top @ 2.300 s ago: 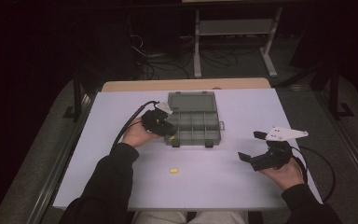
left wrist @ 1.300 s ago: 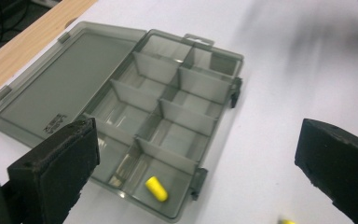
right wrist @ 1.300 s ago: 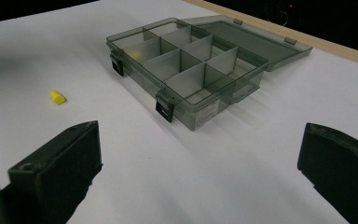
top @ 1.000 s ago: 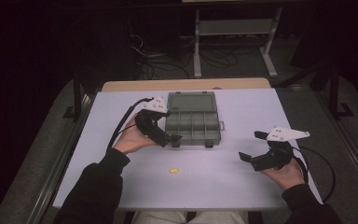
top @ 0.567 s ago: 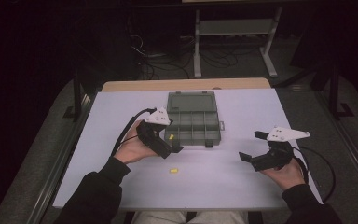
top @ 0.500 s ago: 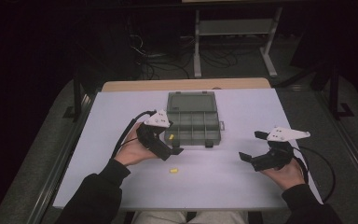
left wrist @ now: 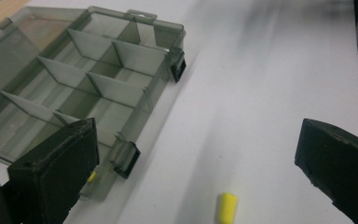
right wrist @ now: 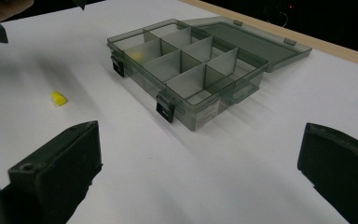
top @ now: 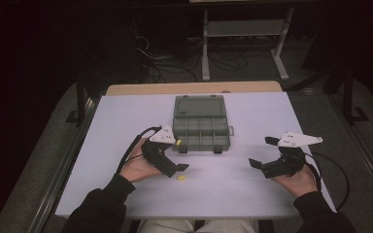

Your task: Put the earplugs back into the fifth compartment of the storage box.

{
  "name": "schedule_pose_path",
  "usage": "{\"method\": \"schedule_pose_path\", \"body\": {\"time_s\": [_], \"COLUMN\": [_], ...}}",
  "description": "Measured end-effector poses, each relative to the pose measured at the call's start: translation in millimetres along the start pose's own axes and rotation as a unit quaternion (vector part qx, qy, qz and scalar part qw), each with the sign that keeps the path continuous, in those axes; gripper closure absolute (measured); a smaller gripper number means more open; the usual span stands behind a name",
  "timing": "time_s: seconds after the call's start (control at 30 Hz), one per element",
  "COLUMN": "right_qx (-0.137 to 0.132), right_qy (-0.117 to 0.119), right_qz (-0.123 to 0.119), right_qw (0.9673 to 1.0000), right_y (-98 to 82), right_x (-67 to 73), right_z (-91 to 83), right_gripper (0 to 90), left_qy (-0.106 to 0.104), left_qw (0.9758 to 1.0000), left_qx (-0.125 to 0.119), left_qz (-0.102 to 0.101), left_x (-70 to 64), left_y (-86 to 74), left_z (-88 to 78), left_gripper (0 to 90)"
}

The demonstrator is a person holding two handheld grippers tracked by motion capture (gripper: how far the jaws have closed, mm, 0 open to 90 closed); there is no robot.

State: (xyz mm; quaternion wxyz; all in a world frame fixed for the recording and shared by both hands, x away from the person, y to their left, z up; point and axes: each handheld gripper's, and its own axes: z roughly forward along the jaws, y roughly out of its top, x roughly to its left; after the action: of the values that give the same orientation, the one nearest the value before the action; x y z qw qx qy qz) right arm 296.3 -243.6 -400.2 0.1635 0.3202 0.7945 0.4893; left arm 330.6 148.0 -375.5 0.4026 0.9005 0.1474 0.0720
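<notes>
The person's forearms come in from the near edge of the white table (top: pixel 252 194). The left hand (top: pixel 137 165) lies palm-up on the table, cradling the left gripper (top: pixel 177 169), which points right with its jaws spread wide and holding nothing. A small yellow piece (top: pixel 179 178) lies on the table just below the jaw tips; in the left gripper view the same piece (left wrist: pixel 227 207) sits between the jaws, untouched. The right hand (top: pixel 298 177) rests near the right edge, its right gripper (top: pixel 262 153) aimed left, jaws wide apart and empty. Farther back, mid-table, the grey compartment box (top: pixel 200 131) stands with its lid open and laid flat behind it. A second yellow bit (right wrist: pixel 136 55), possibly a matching piece, sits in the box's near-left compartment.
</notes>
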Motion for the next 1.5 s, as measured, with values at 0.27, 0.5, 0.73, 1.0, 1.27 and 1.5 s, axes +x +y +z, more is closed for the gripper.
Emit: {"method": "schedule_pose_path", "body": {"time_s": [0.27, 0.5, 0.73, 1.0, 1.27, 1.5], "right_qx": [0.001, 0.002, 0.002, 0.004, 0.005, 0.005], "right_qy": [0.0, 0.001, 0.001, 0.001, 0.001, 0.002], "right_qz": [0.0, 0.001, 0.0, -0.001, -0.002, -0.002], "right_qw": [1.0, 1.0, 1.0, 1.0, 1.0, 1.0], "right_y": [0.0, 0.0, 0.1, 0.1, 0.1, 0.2], "right_x": [0.2, 0.8, 1.0, 1.4, 1.8, 1.7], "right_z": [0.3, 0.4, 0.3, 0.9, 1.5, 1.5], "right_gripper": [0.0, 0.0, 0.0, 0.0, 0.0, 0.0], "left_qy": [-0.005, -0.013, -0.022, -0.023, -0.046, -0.063], "left_qw": [0.9999, 0.9996, 0.999, 0.9978, 0.9955, 0.9937], "left_qx": [0.008, 0.023, 0.038, 0.062, 0.083, 0.093], "left_qz": [-0.009, -0.007, -0.005, 0.009, 0.004, 0.004], "left_x": [-2.1, -6.1, -7.7, -11.4, -9.6, -7.8], "left_y": [-10.5, -17.1, -22.2, -28.3, -34.5, -36.8], "left_z": [3.3, 11.0, 16.4, 25.5, 31.7, 33.7], "left_gripper": [0.0, 0.0, 0.0, 0.0, 9.2, 21.0]}}
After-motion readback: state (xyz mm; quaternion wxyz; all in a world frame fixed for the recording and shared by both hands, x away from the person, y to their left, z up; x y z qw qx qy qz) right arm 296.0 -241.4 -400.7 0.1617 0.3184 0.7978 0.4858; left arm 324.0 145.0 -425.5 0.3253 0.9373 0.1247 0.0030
